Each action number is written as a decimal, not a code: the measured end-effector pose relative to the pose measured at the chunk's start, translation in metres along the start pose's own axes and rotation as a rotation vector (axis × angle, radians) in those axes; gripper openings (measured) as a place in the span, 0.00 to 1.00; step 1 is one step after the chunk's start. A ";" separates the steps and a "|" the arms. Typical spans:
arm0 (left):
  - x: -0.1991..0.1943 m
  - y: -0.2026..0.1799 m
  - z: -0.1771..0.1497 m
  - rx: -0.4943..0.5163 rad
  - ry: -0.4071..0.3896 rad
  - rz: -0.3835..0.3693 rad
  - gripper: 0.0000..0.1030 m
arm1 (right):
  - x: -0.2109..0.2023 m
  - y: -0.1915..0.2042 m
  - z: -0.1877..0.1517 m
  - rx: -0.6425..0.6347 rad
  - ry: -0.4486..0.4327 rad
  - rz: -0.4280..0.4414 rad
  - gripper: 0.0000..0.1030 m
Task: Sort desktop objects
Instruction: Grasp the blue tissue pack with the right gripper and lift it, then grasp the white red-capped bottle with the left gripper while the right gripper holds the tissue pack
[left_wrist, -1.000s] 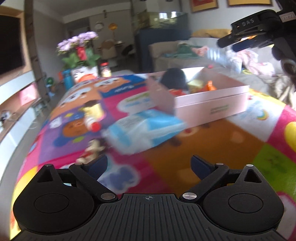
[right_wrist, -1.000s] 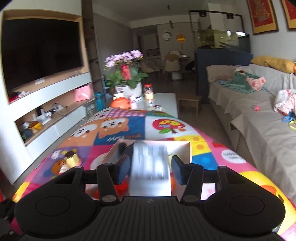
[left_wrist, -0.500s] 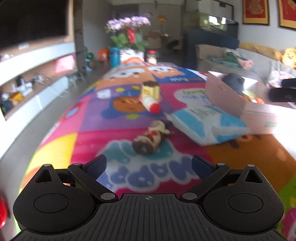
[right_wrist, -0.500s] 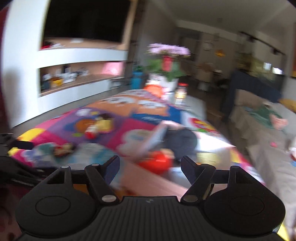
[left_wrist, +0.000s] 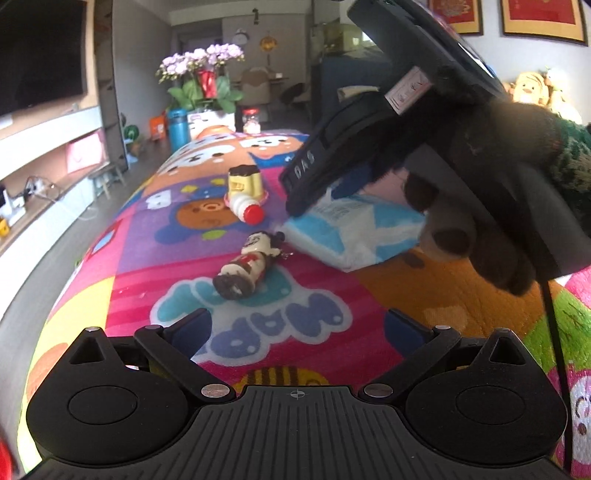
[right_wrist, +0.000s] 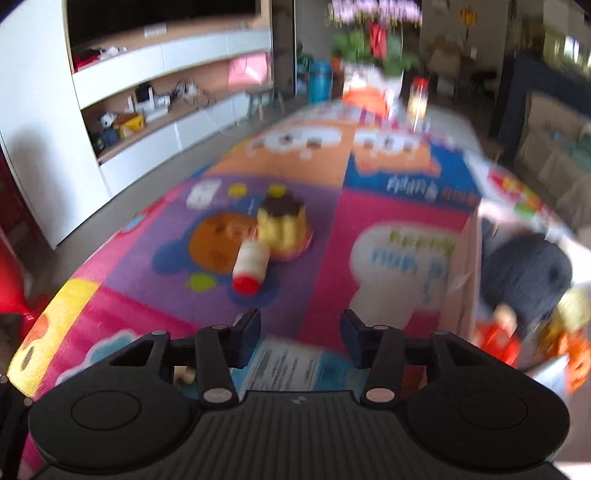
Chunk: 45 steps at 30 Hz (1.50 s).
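Tissue pack (left_wrist: 354, 230), blue/white, lies flat on the desk (left_wrist: 258, 332) w/ its cartoon cover, directly under the right gripper (right_wrist: 301, 334). In the right wrist view the pack's printed face shows just below and between the fingers (right_wrist: 247, 332); they're part-spread and closing, nothing pinched yet, pads not touching the pack as far as the blur allows. Pack's long axis seems to run roughly across the fingers' gap, so a grab would likely take it across the narrow side or by an edge; can't tell exactly.

Left gripper (left_wrist: 295, 328) hangs back, fingers spread wide, empty, over the "HAPPY" lettering. Figurine (left_wrist: 245, 267) lies on its side ahead of it, long axis pointing away and slightly right, head toward the pack. Left is the nearer hand for that one; right hand (left_wrist: 461, 229), seen from the left cam, is above the pack.

Further off: small bottle w/ red cap (right_wrist: 249, 267) lying down, touching the yellow pudding toy (right_wrist: 282, 227). Pink box (right_wrist: 465, 280) sits to the right, dark round thing and orange bits inside.

Judgement: pack is the right's next pick, box the likely drop.
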<state>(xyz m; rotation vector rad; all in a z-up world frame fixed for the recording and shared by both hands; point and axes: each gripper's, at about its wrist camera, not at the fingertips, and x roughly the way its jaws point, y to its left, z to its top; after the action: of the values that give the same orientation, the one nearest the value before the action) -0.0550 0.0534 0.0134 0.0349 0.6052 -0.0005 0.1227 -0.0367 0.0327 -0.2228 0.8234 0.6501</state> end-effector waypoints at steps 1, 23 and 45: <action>0.000 0.000 0.000 0.001 -0.002 -0.006 0.99 | -0.005 0.000 -0.006 0.001 0.006 0.022 0.45; 0.034 0.006 0.065 0.004 -0.038 0.026 0.99 | -0.140 -0.110 -0.158 0.176 -0.149 -0.170 0.65; 0.070 -0.008 0.085 0.055 0.041 0.050 0.31 | -0.135 -0.130 -0.189 0.345 -0.233 -0.147 0.78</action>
<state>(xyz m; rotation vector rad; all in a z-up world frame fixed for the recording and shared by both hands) 0.0506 0.0428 0.0434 0.1041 0.6451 0.0322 0.0203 -0.2799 -0.0015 0.1039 0.6745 0.3794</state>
